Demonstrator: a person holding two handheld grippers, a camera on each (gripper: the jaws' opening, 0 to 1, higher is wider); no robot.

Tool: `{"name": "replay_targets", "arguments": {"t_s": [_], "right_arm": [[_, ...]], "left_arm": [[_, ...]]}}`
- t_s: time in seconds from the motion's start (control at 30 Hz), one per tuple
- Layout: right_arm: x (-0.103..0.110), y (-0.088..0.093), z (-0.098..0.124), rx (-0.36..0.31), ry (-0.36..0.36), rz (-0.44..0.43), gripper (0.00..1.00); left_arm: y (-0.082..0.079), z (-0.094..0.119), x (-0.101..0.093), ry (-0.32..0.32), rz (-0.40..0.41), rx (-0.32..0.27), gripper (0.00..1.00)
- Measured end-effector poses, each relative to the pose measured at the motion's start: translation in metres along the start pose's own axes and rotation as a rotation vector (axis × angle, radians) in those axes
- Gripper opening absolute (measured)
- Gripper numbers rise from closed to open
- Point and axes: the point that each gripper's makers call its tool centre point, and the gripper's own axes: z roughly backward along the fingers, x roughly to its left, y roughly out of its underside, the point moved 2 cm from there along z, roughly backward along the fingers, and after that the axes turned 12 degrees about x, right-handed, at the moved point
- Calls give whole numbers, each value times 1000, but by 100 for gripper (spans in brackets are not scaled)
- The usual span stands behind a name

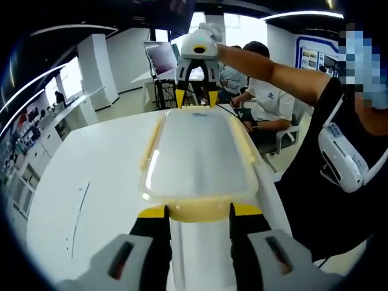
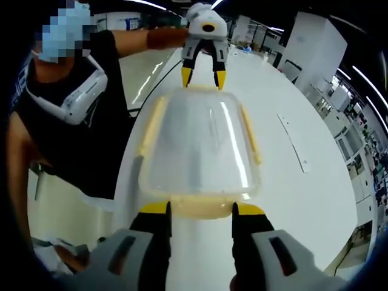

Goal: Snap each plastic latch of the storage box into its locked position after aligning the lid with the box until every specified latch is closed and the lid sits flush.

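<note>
The storage box [image 1: 199, 151] lies lengthwise on the white worktop [image 1: 91, 163], its clear lid [image 1: 200, 145] seated on top, with one gripper at each short end. In the left gripper view, the left gripper [image 1: 199, 212] rises from the bottom with its jaws spread apart, the yellow tips standing at either side of the pale yellow latch [image 1: 200, 211] on the near short end; the tips are just beside or touching the latch flap, and the jaws are not closed on it. At the far end of the box in that view, the right gripper [image 1: 195, 100] points down at the opposite short end, its yellow tips parted and just at the lid's rim. In the right gripper view the same layout shows from the other end: the right gripper [image 2: 200, 209] has its jaws wide, tips flanking the near end latch [image 2: 200, 207], while the left gripper [image 2: 203, 77] hangs open over the far edge of the box [image 2: 200, 142]. Long yellow side latches [image 2: 250, 140] run along both long edges of the lid [image 2: 200, 139]; whether they are snapped down I cannot tell. A person in a dark sleeveless top [image 2: 79, 139] stands beside the worktop [image 2: 303, 200], and other people sit at a desk beyond [image 1: 267, 97].
</note>
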Motion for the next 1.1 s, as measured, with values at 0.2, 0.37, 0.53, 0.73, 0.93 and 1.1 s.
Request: {"name": "replay_targets", "arguments": {"t_s": [0.2,0.37,0.53,0.73,0.93,1.1], "right_arm": [[1,-14,-4,-25,7,15,35],[-3,-24,-11,-22,-2,25,35],[-6,-34,-18,-22,-10,35,35],[-7,-41,-23,-5,-15,44,35],[-8,-45,-27,-5,-16,40,35],[-9,-47,-29,-10,-31,31,35]], "left_arm": [[11,12,-2,-3,13,-5,34],[19,19,-1,-15,23,-10,34],[30,24,0,-21,34,-8,34],[37,28,1,-18,44,-14,35],[42,30,2,-19,47,-22,35],[47,30,2,-14,46,-23,35]]}}
